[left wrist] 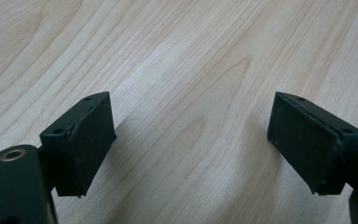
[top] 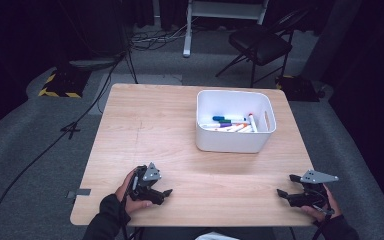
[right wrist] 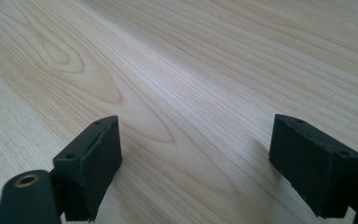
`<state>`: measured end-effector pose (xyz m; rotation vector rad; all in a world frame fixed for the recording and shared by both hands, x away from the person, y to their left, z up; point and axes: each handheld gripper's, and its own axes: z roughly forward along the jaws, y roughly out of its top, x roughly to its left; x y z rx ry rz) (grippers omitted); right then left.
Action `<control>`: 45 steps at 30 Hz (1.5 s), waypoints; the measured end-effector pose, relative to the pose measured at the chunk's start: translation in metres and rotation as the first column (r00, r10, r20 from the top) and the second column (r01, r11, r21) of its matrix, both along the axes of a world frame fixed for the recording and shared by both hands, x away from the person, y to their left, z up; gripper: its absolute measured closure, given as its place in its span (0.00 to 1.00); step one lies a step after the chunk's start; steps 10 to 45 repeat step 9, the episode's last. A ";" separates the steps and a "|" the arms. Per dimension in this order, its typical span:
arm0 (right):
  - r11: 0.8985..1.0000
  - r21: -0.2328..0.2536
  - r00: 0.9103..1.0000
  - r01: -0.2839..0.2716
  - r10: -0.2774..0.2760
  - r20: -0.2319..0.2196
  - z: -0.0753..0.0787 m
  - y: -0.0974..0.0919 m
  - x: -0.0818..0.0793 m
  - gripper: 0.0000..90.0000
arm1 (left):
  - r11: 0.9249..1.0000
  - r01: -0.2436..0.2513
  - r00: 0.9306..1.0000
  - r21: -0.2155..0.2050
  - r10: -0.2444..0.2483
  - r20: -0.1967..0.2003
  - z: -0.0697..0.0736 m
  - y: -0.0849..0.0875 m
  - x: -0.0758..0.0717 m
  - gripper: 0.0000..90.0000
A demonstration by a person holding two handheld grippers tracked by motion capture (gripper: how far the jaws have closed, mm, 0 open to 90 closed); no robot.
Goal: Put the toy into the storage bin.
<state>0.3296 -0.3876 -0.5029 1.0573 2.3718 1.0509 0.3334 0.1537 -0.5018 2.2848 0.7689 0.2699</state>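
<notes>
A person's two hands rest at the near edge of a pale wooden worktop (top: 150,130), each with a hand-held gripper, and no writing or brand can be read anywhere in the scene. The left hand-held gripper (top: 166,192) lies near the front left corner, its jaws apart with nothing between them; in the left gripper view the two black pads (left wrist: 86,140) frame bare wood grain. The right hand-held gripper (top: 281,192) sits near the front right corner, likewise spread wide and empty, its pads (right wrist: 98,158) over plain board in the right gripper view. Well apart from both, toward the far right of the worktop, stands a white bin (top: 230,142) holding a loose heap of markers (top: 228,123) with blue, green, purple, orange and red caps; their barrels are too small for any label to be made out, and the bin's near wall hides the lower ones. Behind the worktop, a black folding chair (top: 260,45) and floor cables (top: 55,140) fade into a dark room.
</notes>
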 end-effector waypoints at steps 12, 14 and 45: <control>1.000 -0.005 1.000 -0.010 0.010 -0.004 0.000 0.002 0.001 0.13 | 1.000 -0.002 1.000 0.005 0.002 0.006 0.000 0.000 0.001 0.17; 1.000 -0.005 1.000 -0.010 0.010 -0.004 0.000 0.002 0.001 0.13 | 1.000 -0.002 1.000 0.005 0.002 0.006 0.000 0.000 0.001 0.17; 1.000 -0.005 1.000 -0.010 0.010 -0.004 0.000 0.002 0.001 0.13 | 1.000 -0.002 1.000 0.005 0.002 0.006 0.000 0.000 0.001 0.17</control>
